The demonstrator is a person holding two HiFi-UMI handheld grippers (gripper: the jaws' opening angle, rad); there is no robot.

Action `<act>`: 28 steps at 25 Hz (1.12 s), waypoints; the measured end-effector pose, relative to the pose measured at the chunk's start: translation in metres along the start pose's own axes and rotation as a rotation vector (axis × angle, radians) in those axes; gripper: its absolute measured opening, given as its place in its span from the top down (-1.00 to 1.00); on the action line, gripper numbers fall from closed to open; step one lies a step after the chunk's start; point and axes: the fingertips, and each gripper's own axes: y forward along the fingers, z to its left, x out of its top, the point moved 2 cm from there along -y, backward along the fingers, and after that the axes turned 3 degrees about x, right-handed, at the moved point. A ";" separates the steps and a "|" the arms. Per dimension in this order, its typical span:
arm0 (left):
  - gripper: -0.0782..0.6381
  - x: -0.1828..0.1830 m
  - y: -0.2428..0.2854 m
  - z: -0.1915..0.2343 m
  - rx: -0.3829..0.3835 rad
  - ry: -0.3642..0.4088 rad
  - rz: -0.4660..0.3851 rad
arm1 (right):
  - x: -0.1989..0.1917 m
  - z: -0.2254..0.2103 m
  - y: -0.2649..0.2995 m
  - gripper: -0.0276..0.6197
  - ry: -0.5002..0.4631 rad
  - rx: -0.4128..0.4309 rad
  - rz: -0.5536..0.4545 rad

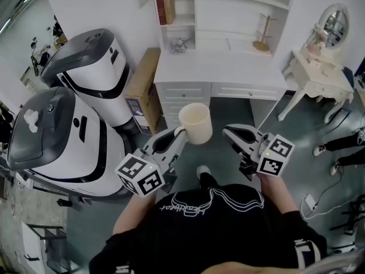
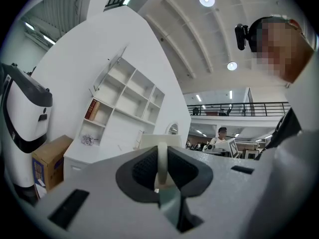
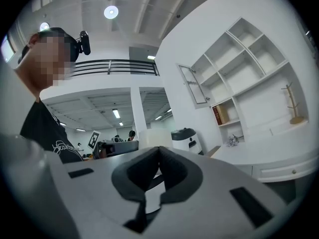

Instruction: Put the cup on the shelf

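The cream cup (image 1: 195, 123) is up in the air, nowhere near set down. My left gripper (image 1: 179, 135) has its fingers pinched on the cup's handle. Just to its right, my right gripper (image 1: 228, 132) has its fingers closed on nothing. The white bench (image 1: 219, 68) and shelf (image 1: 177, 21) are ahead, with a cardboard box (image 1: 142, 87) off left.

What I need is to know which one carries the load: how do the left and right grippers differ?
The left gripper clamps the cup by its handle; the right gripper holds nothing. The left jaws stand slightly apart around the handle; the right jaws meet at their tips. Both are held in the air, pointing toward the desk.
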 end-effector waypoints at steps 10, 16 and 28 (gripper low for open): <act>0.66 0.001 0.057 0.063 0.037 -0.018 0.020 | 0.007 -0.086 0.043 0.90 0.048 0.018 -0.006; 0.66 0.017 0.120 0.112 0.059 -0.026 0.028 | 0.024 -0.159 0.072 0.90 0.072 0.035 0.008; 0.66 0.063 0.240 0.196 0.095 0.019 0.023 | 0.080 -0.298 0.118 0.90 0.066 0.050 -0.030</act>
